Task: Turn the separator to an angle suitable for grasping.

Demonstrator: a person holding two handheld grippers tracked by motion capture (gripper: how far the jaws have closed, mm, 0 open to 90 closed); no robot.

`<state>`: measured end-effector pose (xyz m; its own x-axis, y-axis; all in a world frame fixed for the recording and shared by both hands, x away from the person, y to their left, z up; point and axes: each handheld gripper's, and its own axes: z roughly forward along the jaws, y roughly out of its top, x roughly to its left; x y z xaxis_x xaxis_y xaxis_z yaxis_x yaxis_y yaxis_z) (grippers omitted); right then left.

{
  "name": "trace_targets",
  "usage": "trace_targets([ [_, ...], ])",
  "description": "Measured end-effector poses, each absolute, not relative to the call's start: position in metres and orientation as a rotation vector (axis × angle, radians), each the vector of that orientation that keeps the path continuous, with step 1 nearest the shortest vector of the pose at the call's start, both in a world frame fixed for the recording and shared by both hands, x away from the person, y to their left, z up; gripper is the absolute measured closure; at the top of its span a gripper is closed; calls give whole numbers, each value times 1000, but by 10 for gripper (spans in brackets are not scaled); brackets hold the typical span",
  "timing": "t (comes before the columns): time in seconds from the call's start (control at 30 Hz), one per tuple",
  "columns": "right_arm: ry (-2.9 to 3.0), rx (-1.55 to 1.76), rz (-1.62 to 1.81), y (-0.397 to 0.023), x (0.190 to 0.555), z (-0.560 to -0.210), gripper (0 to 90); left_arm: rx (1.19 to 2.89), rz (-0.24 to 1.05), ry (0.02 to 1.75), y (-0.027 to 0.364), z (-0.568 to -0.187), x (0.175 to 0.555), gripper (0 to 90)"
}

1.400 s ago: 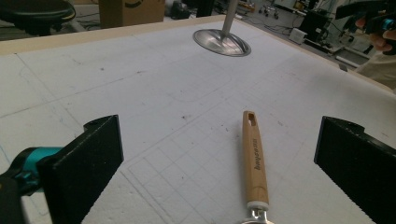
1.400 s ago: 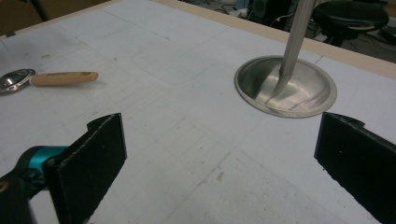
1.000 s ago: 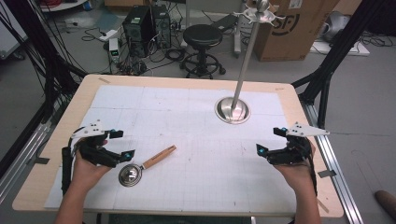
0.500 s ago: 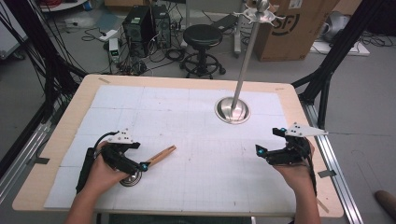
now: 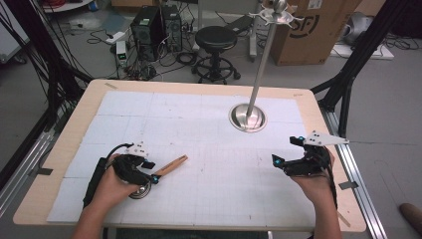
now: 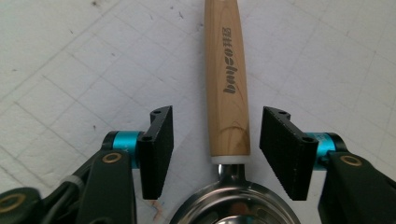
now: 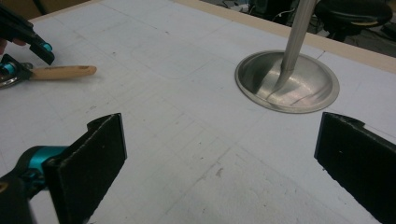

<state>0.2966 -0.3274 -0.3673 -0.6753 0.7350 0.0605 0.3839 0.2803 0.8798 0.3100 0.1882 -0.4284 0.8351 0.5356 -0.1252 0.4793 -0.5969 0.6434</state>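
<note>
Since a second ago, my left gripper has slid in over the ladle at the worktop's 7 o'clock. Jaws wide, straddling its wooden handle near the steel bowl, not touching. Handle print partly legible, brand unclear. Right gripper at 4 o'clock, jaws wide, empty; steel stand toward 1 o'clock.

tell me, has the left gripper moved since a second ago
Yes. In the high view the left gripper has shifted rightward, toward the stand's round base, and now sits over the strainer, its open jaws straddling the wooden handle.
</note>
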Motion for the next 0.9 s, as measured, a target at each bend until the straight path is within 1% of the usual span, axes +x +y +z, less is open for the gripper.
trace_targets([
  [0.07, 2198, 1015, 1355, -327, 297, -367, 11, 2340, 109, 729, 185, -428, 309, 496],
  [0.17, 2200, 1013, 1353, -327, 297, -368, 10, 2381, 135, 711, 178, -426, 307, 512],
  [0.33, 2199, 1018, 1352, -327, 297, -368, 10, 2392, 132, 712, 177, -427, 307, 573],
  [0.4, 2200, 1016, 1353, -327, 297, -368, 10, 2395, 129, 722, 178, -427, 307, 583],
  [0.5, 2201, 1021, 1353, -328, 297, -369, 10, 2425, 166, 704, 174, -426, 305, 603],
  [0.73, 2204, 1028, 1345, -328, 298, -371, 10, 2484, 218, 718, 166, -424, 303, 606],
  [0.9, 2209, 1030, 1337, -327, 298, -371, 10, 2517, 191, 784, 160, -421, 307, 614],
])
